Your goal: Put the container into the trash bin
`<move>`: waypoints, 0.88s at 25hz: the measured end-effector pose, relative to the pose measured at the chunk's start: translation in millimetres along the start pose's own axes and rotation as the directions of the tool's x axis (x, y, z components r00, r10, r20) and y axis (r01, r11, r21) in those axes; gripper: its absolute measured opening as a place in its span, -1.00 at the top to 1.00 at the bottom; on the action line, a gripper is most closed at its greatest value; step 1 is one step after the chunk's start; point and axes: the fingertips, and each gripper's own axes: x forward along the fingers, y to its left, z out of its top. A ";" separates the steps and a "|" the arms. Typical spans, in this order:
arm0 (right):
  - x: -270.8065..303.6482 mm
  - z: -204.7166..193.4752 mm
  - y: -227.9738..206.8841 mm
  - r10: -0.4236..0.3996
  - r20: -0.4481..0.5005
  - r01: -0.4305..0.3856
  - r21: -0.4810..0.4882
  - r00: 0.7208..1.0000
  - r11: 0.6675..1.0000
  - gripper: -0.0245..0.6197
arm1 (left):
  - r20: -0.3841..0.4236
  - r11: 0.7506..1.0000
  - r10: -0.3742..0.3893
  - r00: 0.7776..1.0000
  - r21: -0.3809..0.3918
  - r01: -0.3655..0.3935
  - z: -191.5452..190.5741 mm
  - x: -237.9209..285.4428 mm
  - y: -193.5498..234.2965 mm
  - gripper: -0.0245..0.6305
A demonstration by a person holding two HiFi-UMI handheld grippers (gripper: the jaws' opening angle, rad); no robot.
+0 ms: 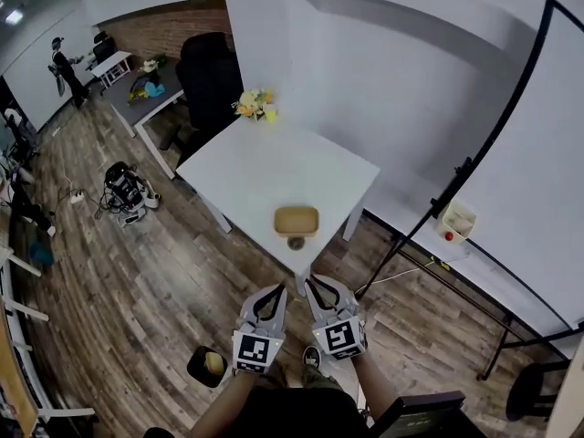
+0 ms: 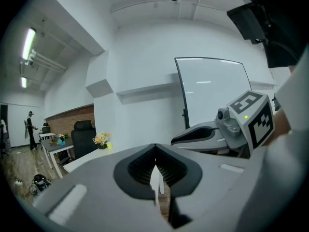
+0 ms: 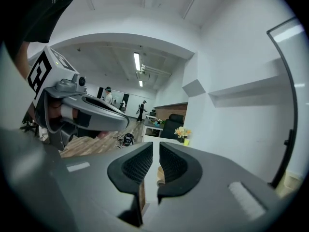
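Note:
A tan shallow container (image 1: 297,220) lies near the front corner of the white table (image 1: 265,167), with a small dark round thing (image 1: 296,242) just in front of it. Both grippers are held side by side short of that corner, pointing at it. My left gripper (image 1: 275,291) (image 2: 154,149) is shut and empty. The jaws of my right gripper (image 1: 316,286) (image 3: 156,146) stand nearly together with nothing between them; a sliver of the container (image 3: 160,176) shows through their slit. A small black trash bin (image 1: 208,365) stands on the wooden floor at my lower left.
A flower pot (image 1: 255,105) sits at the table's far corner, with a black chair (image 1: 210,76) behind it. A whiteboard on a black stand (image 1: 474,199) runs along the right. A wheeled device (image 1: 126,190) and cables lie on the floor at left.

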 end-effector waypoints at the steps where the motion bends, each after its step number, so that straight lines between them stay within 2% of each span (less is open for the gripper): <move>1: 7.1 -2.8 -4.0 0.009 -0.011 -0.009 -0.007 1.000 1.000 0.78 | -0.005 1.000 0.003 1.000 -0.008 -0.003 -2.8 8.1 5.5 0.93; 7: 69.3 -25.0 -39.1 0.030 -0.067 -0.033 -0.043 0.997 0.999 0.72 | -0.023 1.000 -0.010 1.000 0.006 0.010 -26.1 65.0 56.9 0.93; 12: 119.8 -42.6 -67.5 0.043 -0.175 -0.062 -0.104 0.984 0.993 0.61 | -0.032 0.991 -0.131 0.991 -0.012 0.131 -47.7 116.3 93.8 0.92; 14: 143.6 -50.4 -78.3 0.048 -0.221 -0.076 -0.124 0.974 0.989 0.59 | -0.028 0.981 -0.194 0.980 -0.009 0.194 -54.0 138.5 107.6 0.92; 17: 175.2 -62.6 -88.1 0.055 -0.274 -0.091 -0.120 0.960 0.989 0.54 | -0.066 0.956 -0.294 0.954 -0.011 0.293 -69.8 165.6 124.8 0.92; 19: 192.2 -74.2 -95.0 0.054 -0.306 -0.090 -0.106 0.951 0.990 0.51 | -0.099 0.943 -0.332 0.938 -0.013 0.332 -82.3 183.8 136.1 0.91; 22: 211.0 -101.9 -103.4 0.079 -0.375 -0.116 -0.078 0.924 0.990 0.45 | -0.173 0.931 -0.363 0.915 -0.037 0.363 -106.1 209.3 146.1 0.65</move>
